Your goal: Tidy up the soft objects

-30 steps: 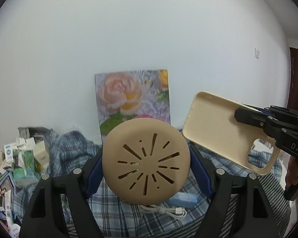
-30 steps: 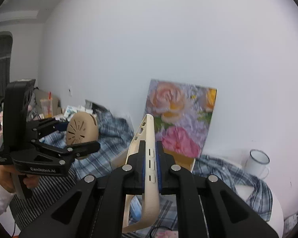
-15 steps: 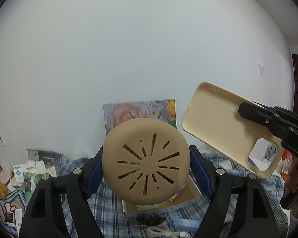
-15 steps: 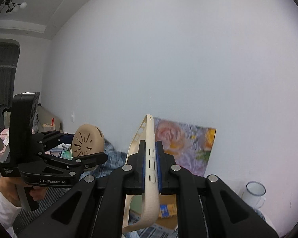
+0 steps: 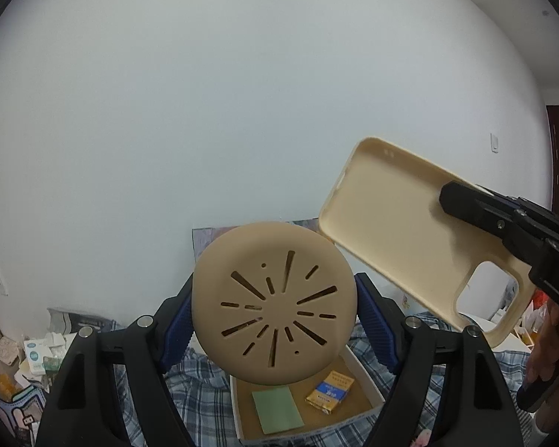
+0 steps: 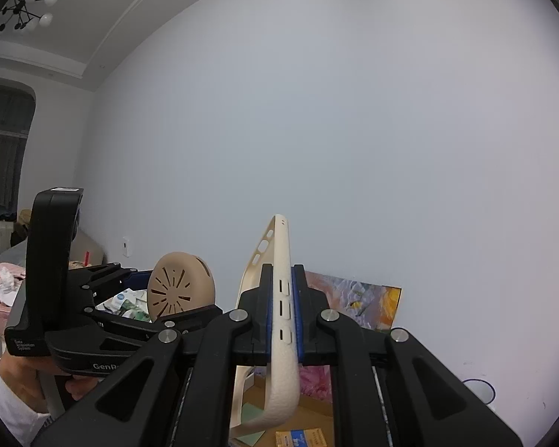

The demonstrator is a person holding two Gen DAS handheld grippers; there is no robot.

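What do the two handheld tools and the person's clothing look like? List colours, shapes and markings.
Both tools are black, with angular linkage arms, silver pivot bolts and ribbed blue pads. The left tool carries white lettering on its pistol-style handle. A white sleeve covers the left wrist.

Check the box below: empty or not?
Not empty. The open box on the plaid cloth holds a green card and a small blue-and-yellow pack; the round pad hides its far end.
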